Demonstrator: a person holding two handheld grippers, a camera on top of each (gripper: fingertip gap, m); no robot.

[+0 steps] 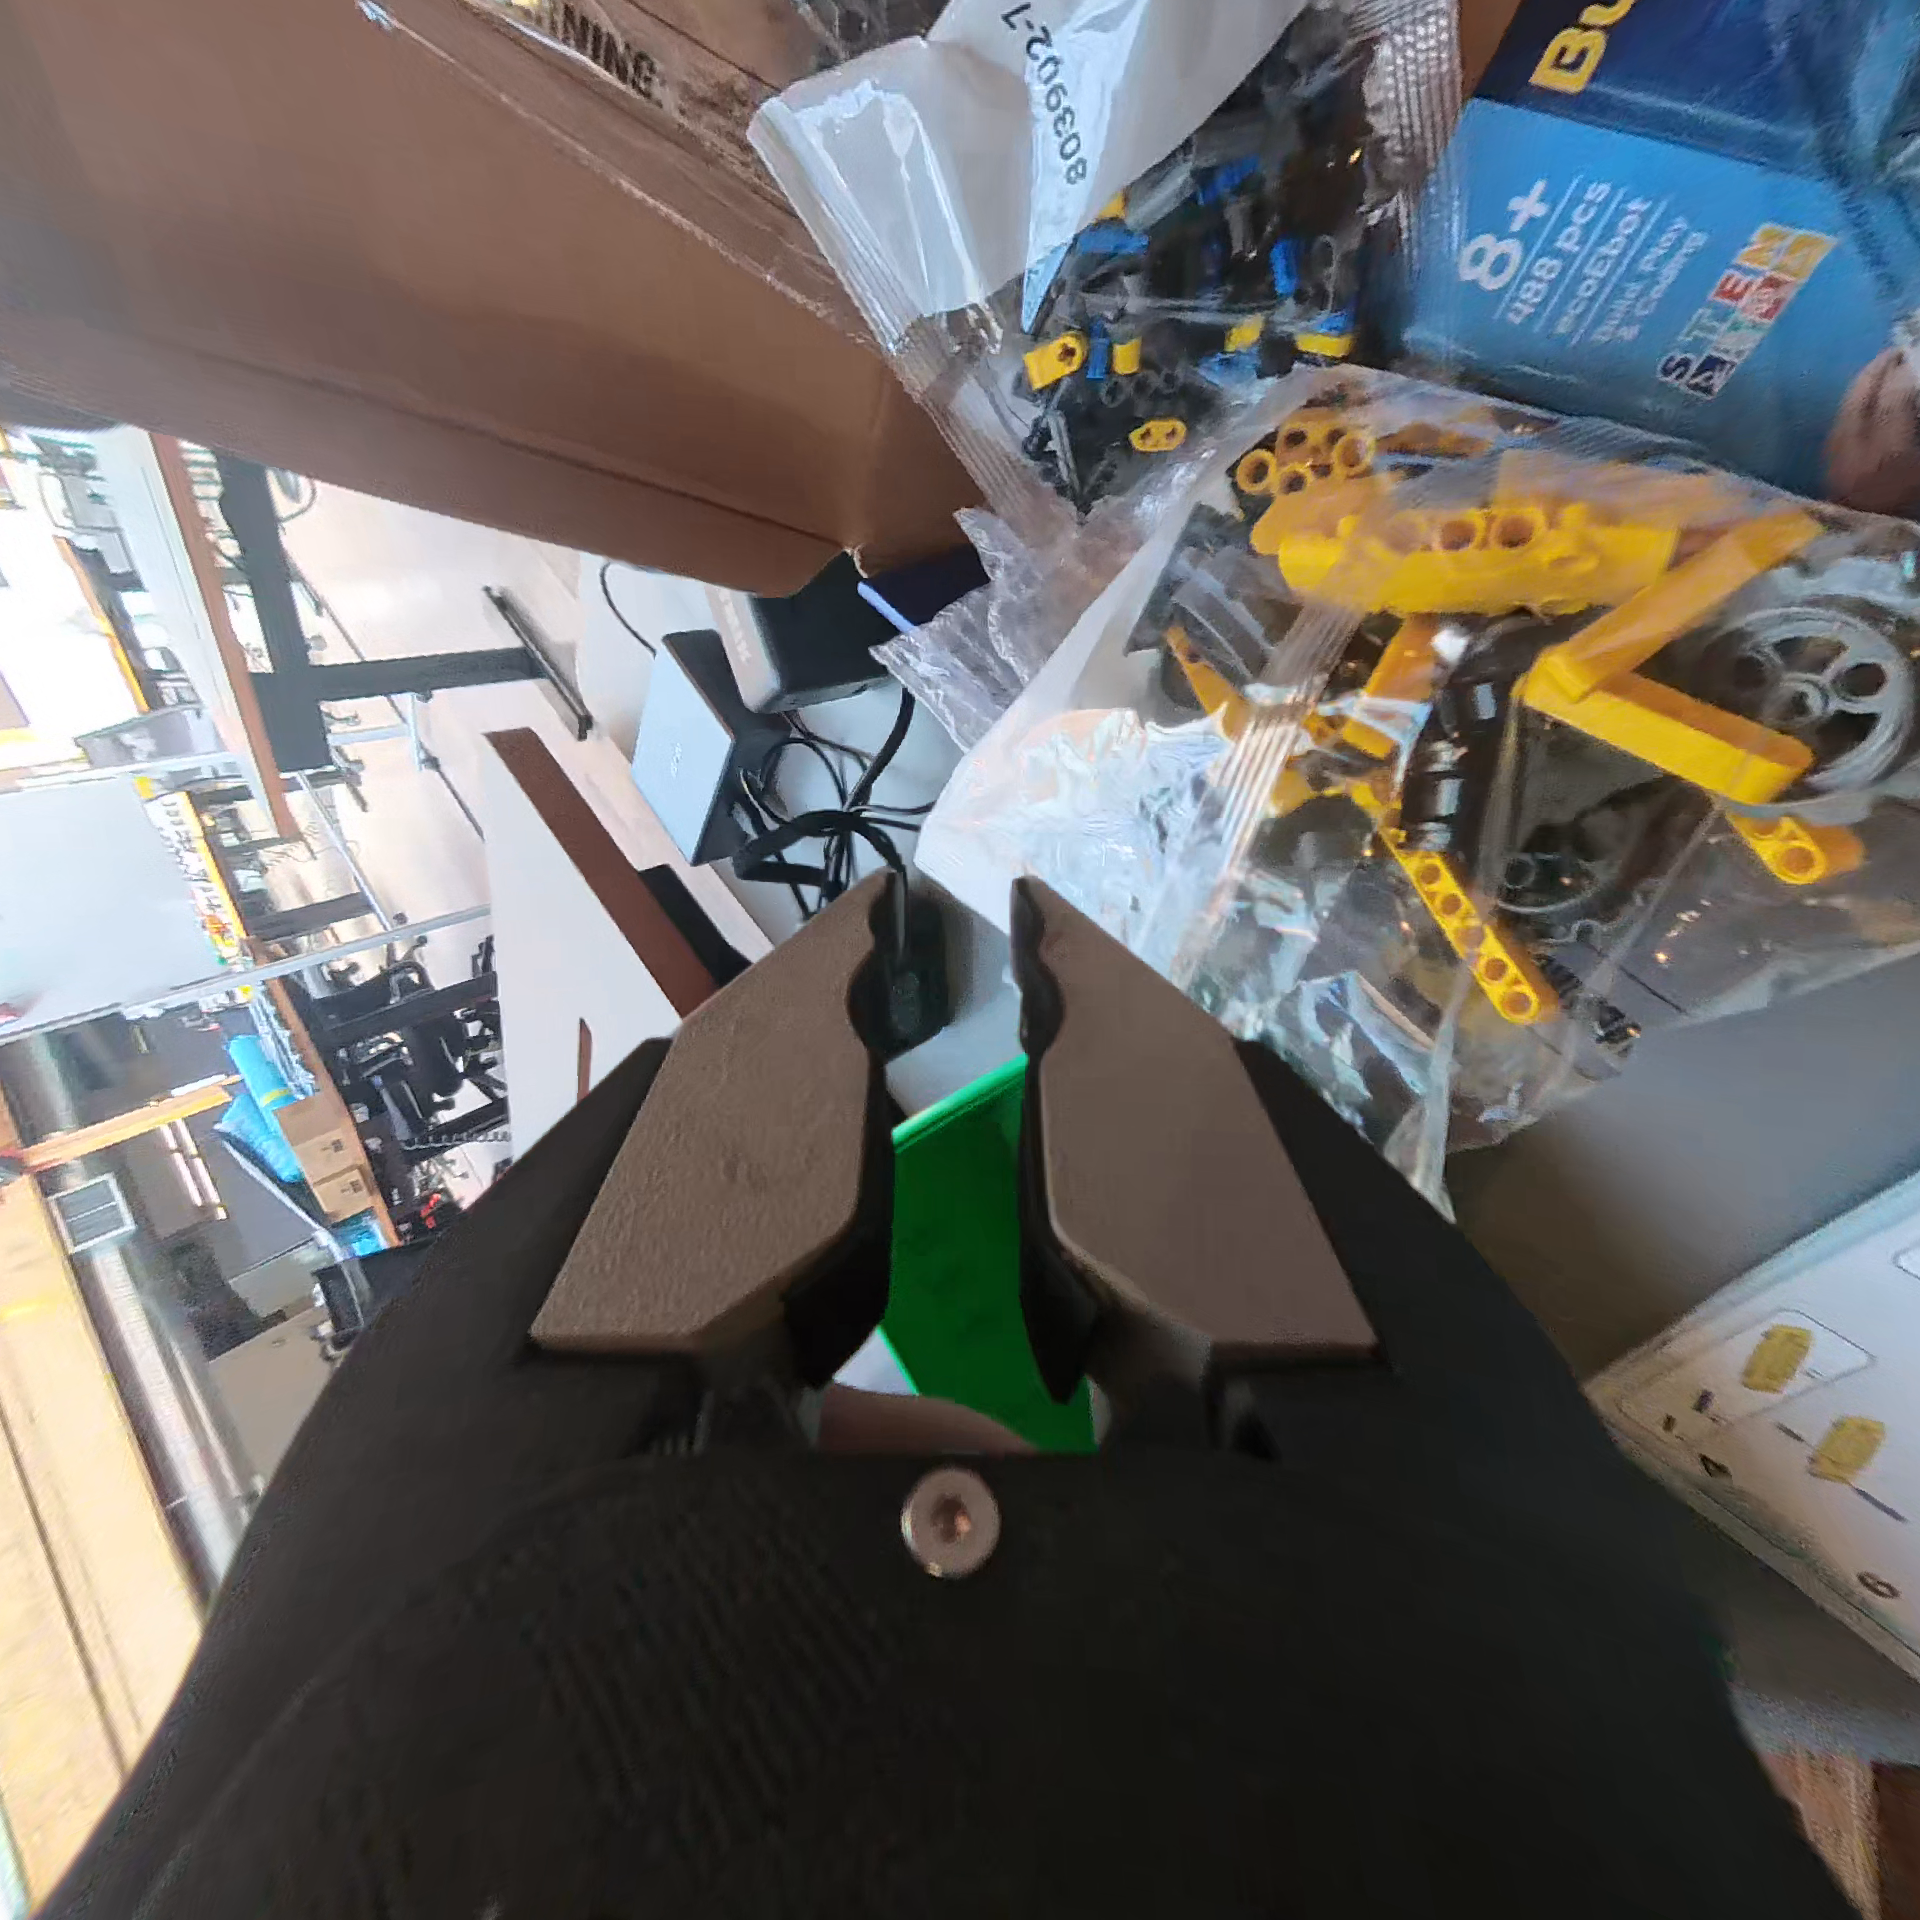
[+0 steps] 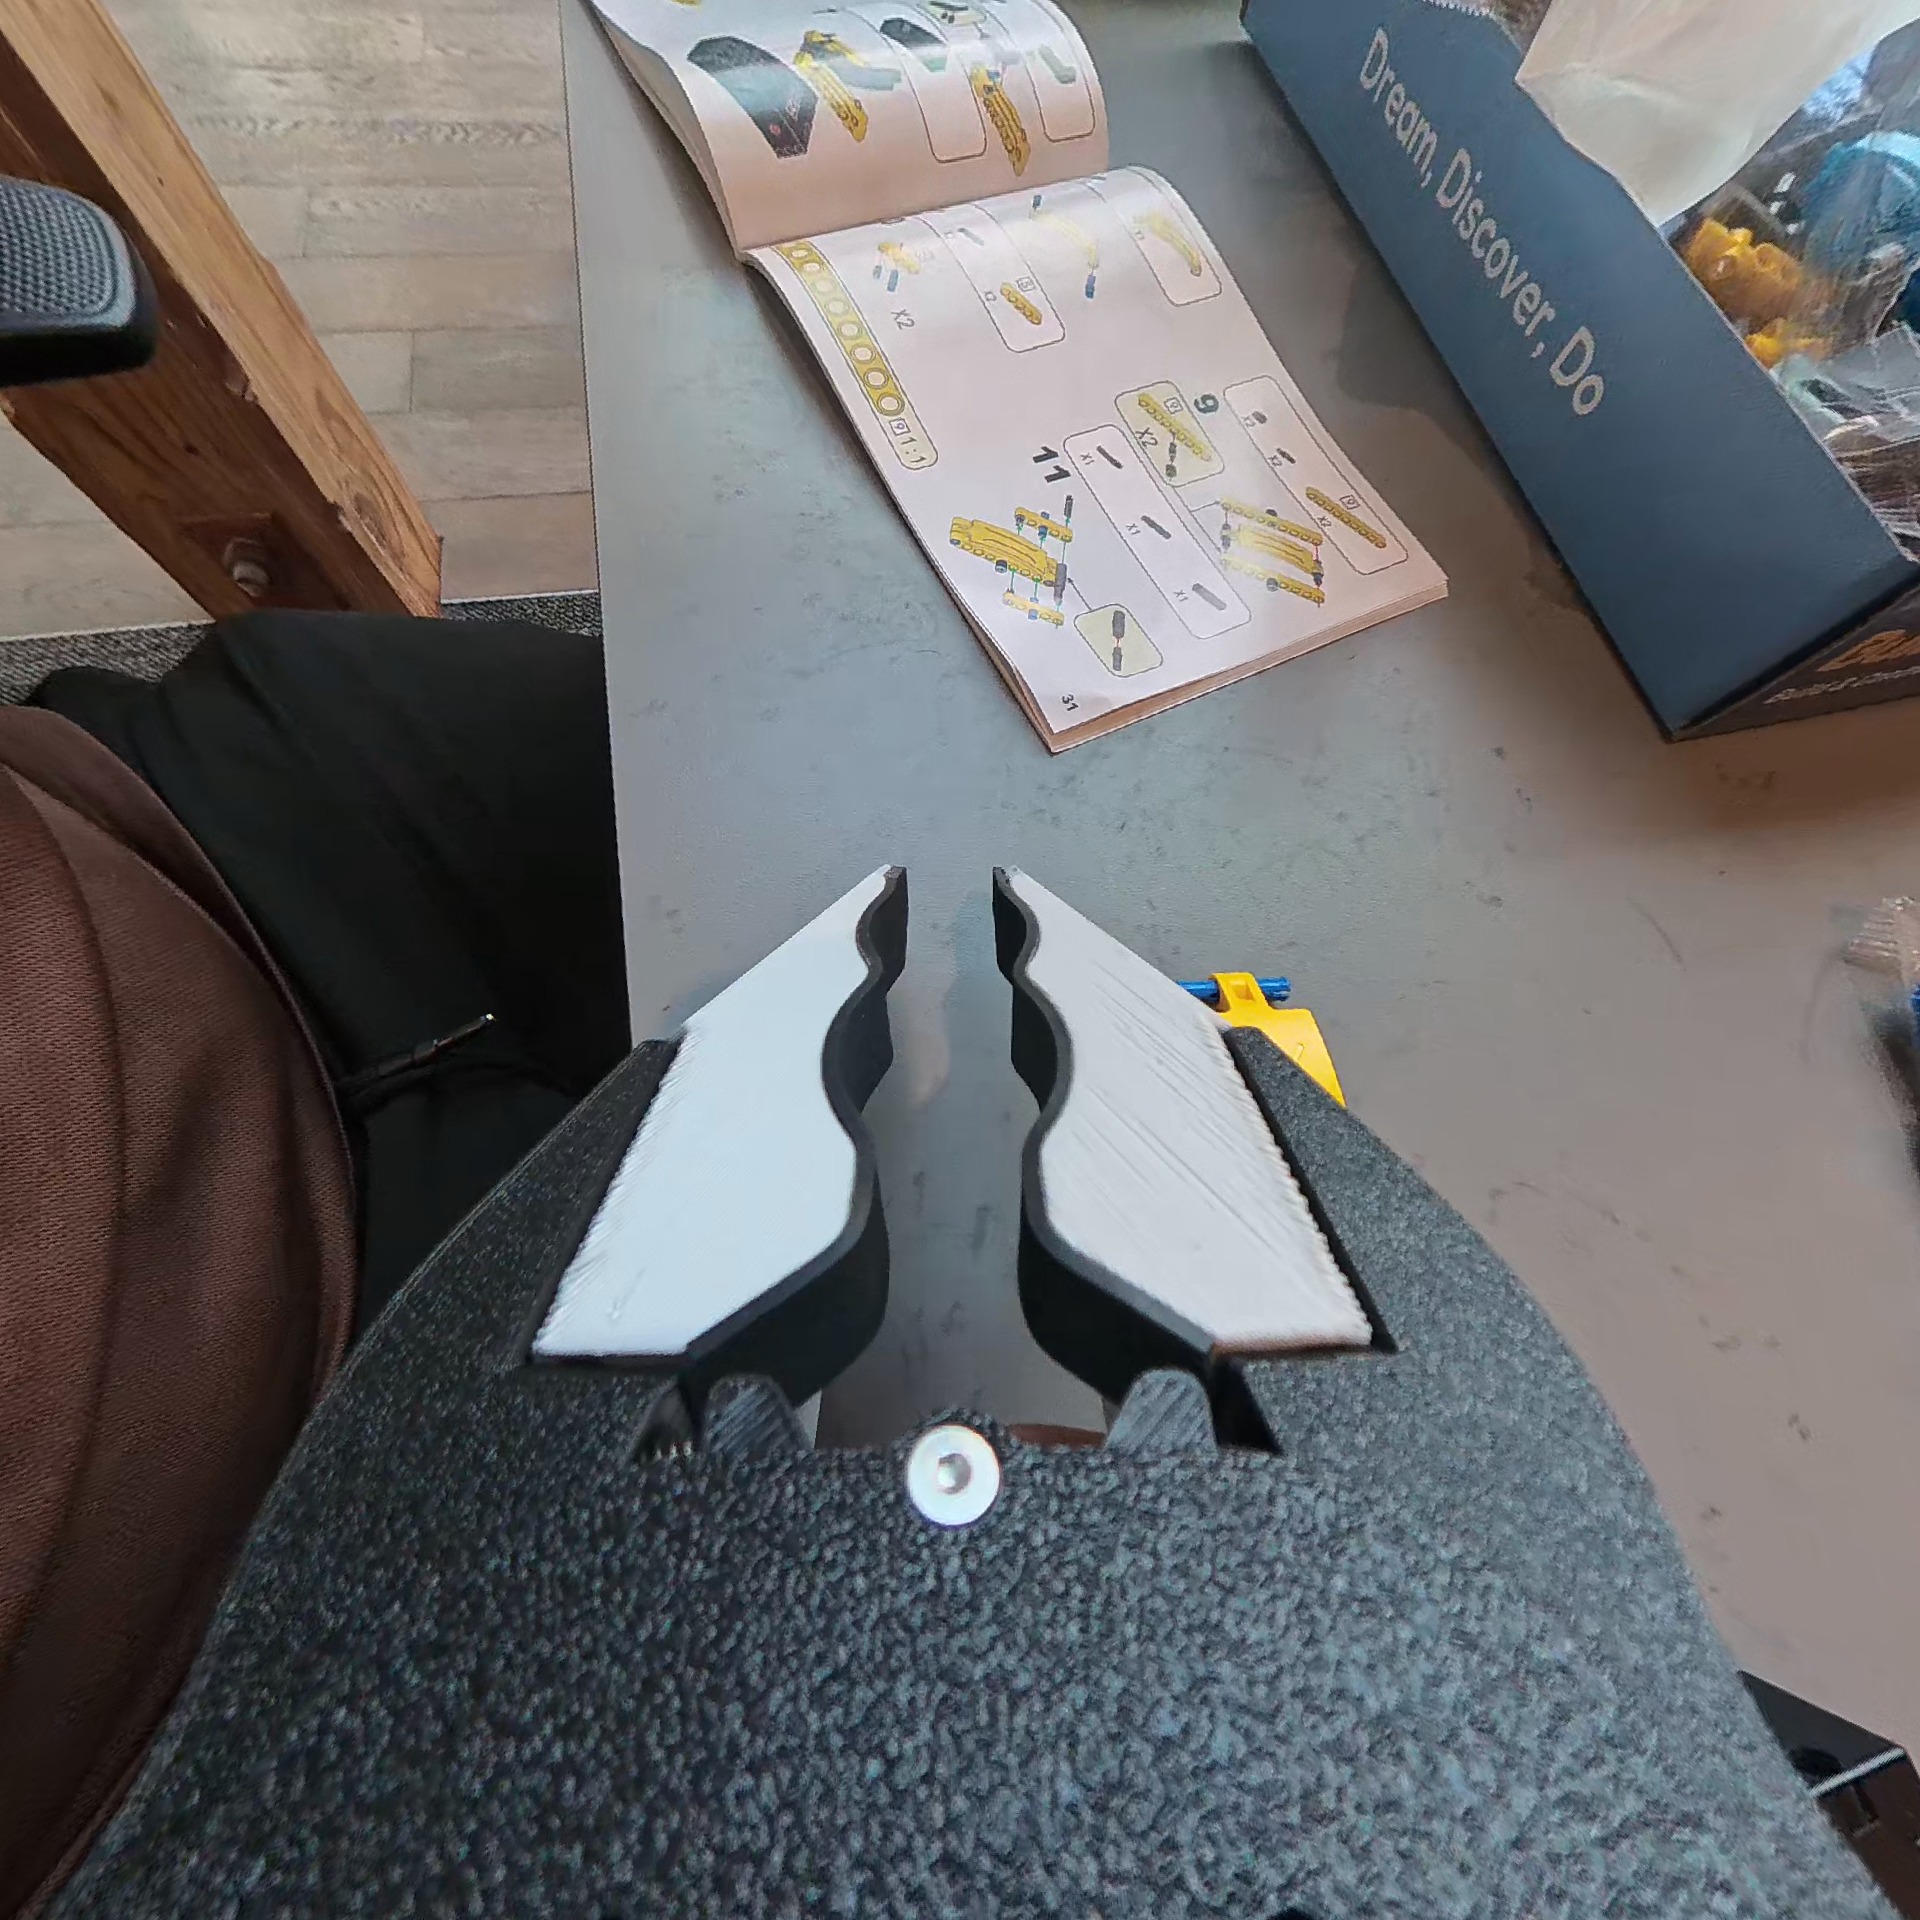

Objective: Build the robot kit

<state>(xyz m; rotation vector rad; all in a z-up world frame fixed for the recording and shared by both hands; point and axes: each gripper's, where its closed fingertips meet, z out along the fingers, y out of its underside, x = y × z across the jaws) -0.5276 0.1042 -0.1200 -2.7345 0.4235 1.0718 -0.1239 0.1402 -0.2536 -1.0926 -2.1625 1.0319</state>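
My left gripper (image 1: 951, 894) is open a little and empty, tilted sideways, hovering left of a clear bag of yellow and grey building pieces (image 1: 1455, 727). A green object (image 1: 966, 1247) lies below, between its fingers. A second bag with small blue, black and yellow pieces (image 1: 1174, 260) lies beyond. My right gripper (image 2: 948, 883) is open a little and empty, above the bare grey table (image 2: 1351, 935). A yellow piece with a blue pin (image 2: 1262, 1013) sits just right of its right finger (image 2: 1164, 1143). An open instruction booklet (image 2: 1070, 416) lies ahead.
A blue toy box (image 1: 1662, 229) and a brown cardboard box (image 1: 416, 260) stand beside the bags; the box also shows in the right wrist view (image 2: 1558, 364). A dark adapter with cables (image 1: 707, 769) lies ahead. The table edge, a person's lap (image 2: 312, 935) and a wooden post (image 2: 208, 364) are left. Tip to tip, the grippers are about 45 centimetres apart.
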